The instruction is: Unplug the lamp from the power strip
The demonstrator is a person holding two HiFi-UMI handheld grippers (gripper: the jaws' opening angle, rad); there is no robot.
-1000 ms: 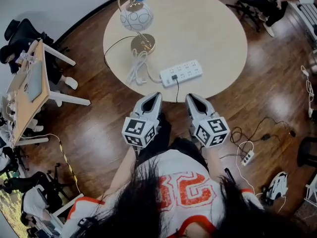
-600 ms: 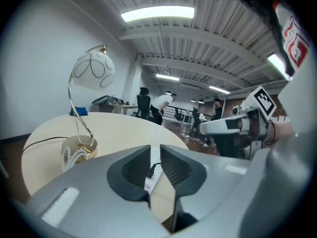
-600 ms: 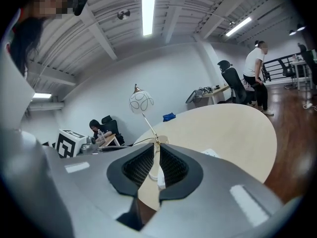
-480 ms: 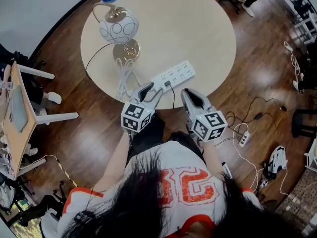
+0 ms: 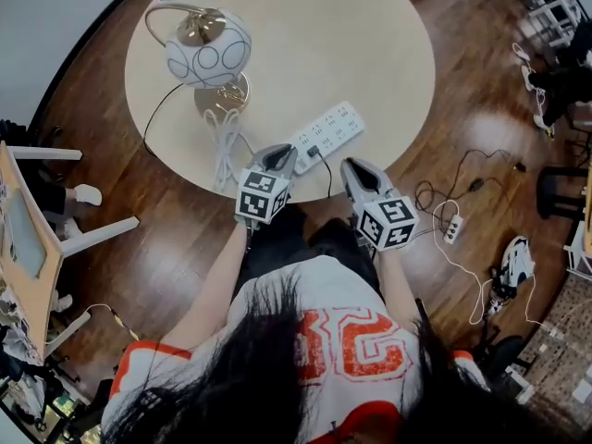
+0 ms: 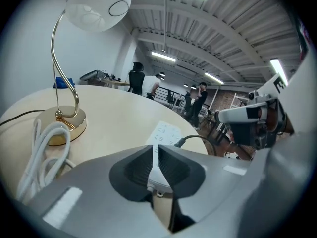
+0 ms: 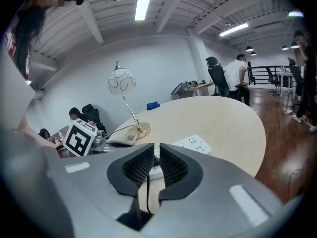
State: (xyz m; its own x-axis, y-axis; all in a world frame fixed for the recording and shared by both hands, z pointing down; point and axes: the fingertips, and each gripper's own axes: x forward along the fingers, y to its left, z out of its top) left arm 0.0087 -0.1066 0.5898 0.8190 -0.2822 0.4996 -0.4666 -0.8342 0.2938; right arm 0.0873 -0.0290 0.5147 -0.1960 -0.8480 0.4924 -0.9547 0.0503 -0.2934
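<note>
On the round table, the lamp stands at about 9 o'clock, close to the rim. A coiled white cord lies at the lamp's 6 o'clock. The left gripper is over the table's near edge at 6 o'clock. Its jaws have just been closing and stand a narrow slit apart with nothing between them. The power strip is just beyond its tips, slanting toward 2 o'clock, with bare tabletop past it. A black plug sits in the strip's near end, its black cable dropping over the rim. The right gripper hangs just off the rim at 5 o'clock. Its jaws have just eased closer, are slightly apart and hold nothing. Open wooden floor surrounds the table.
</note>
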